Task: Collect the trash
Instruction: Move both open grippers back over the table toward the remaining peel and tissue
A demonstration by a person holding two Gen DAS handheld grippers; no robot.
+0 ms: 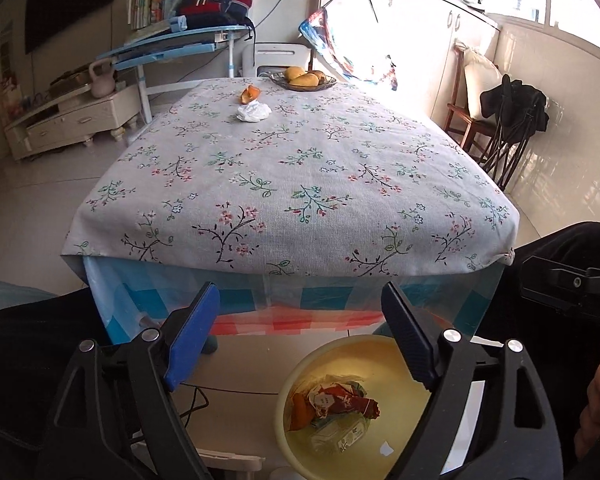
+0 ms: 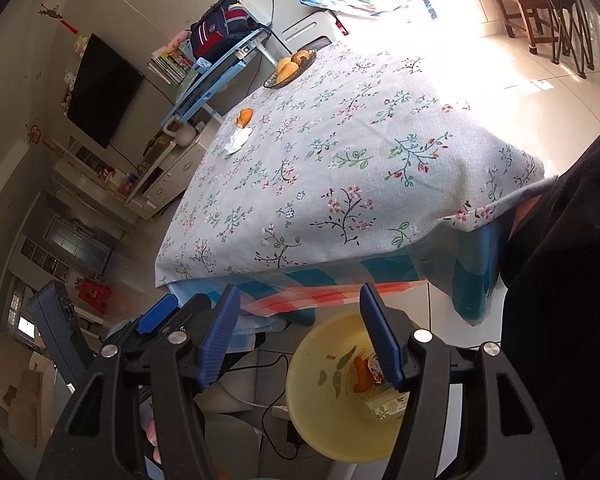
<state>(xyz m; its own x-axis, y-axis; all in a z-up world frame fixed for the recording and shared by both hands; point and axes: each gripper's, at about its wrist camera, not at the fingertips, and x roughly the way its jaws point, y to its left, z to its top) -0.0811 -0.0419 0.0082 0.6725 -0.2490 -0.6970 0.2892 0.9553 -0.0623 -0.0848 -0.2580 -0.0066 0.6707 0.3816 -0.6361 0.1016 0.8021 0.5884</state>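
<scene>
A yellow bin [image 1: 400, 364] [image 2: 320, 400] stands on the floor by the table's near edge, holding a red wrapper [image 1: 340, 398], orange peel [image 2: 362, 374] and a printed packet. My left gripper [image 1: 304, 332] hangs open above the bin with nothing between its fingers. My right gripper [image 2: 300, 332] is also open and empty over the bin's rim. Far across the flowered tablecloth [image 1: 300, 168] lie a crumpled white tissue [image 1: 254, 112] [image 2: 238, 140] and a piece of orange peel [image 1: 250, 94] [image 2: 245, 117], side by side.
A dark plate of fruit [image 1: 303, 77] [image 2: 290, 66] sits at the table's far edge. A blue desk [image 1: 172, 46] with a backpack stands behind, chairs [image 1: 500, 120] to the right. Cables [image 2: 276, 412] run on the floor beside the bin. A person's dark clothing [image 2: 572, 280] edges the views.
</scene>
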